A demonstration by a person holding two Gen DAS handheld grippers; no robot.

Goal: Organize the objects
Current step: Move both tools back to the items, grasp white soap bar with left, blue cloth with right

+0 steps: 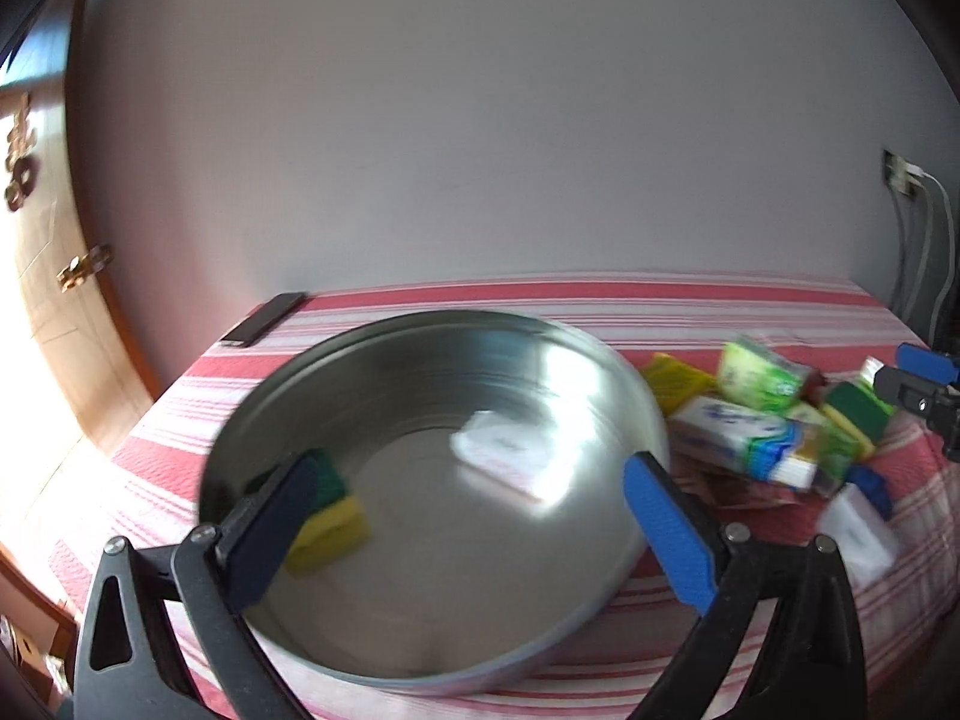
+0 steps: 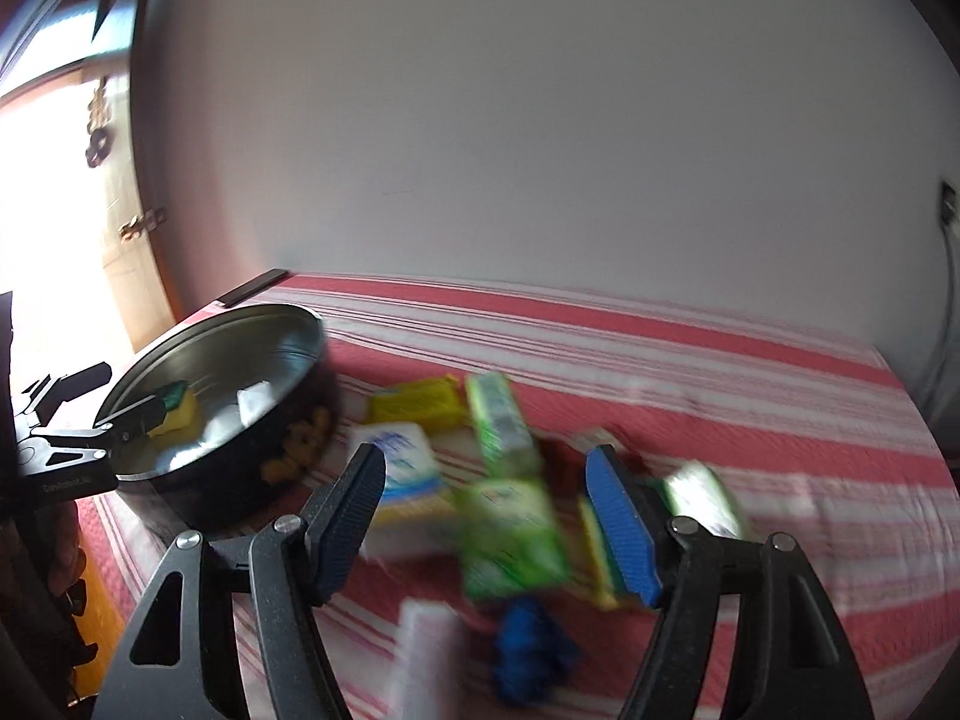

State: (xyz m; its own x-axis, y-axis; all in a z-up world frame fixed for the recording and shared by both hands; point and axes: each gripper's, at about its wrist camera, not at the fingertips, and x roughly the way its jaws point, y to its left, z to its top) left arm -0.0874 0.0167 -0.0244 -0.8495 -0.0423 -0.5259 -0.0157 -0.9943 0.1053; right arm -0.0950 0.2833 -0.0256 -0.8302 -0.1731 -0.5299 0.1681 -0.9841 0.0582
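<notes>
A steel bowl (image 1: 420, 324) (image 2: 210, 330) stands on the left of the red striped cloth (image 1: 690, 294). A yellow-and-green sponge (image 1: 336, 516) (image 2: 180, 405) and a white packet (image 1: 510, 456) (image 2: 255, 399) lie inside it. My left gripper (image 1: 468, 468) (image 2: 135, 389) is wide open over the bowl and holds nothing. To the right is a blurred pile: a yellow packet (image 2: 420, 399), green packets (image 2: 498, 420), a white-and-blue tissue pack (image 2: 402, 456), another sponge (image 1: 852, 414), a blue thing (image 2: 528, 642) and a white one (image 2: 426, 648). My right gripper (image 2: 486, 462) (image 1: 918, 372) is open above the pile, gripping nothing.
A black phone (image 1: 264, 318) (image 2: 252, 288) lies at the cloth's far left corner by the wall. A wooden door (image 1: 54, 300) is on the left. Cables (image 1: 924, 240) hang from a wall socket at the right. Bare striped cloth (image 2: 720, 348) stretches behind the pile.
</notes>
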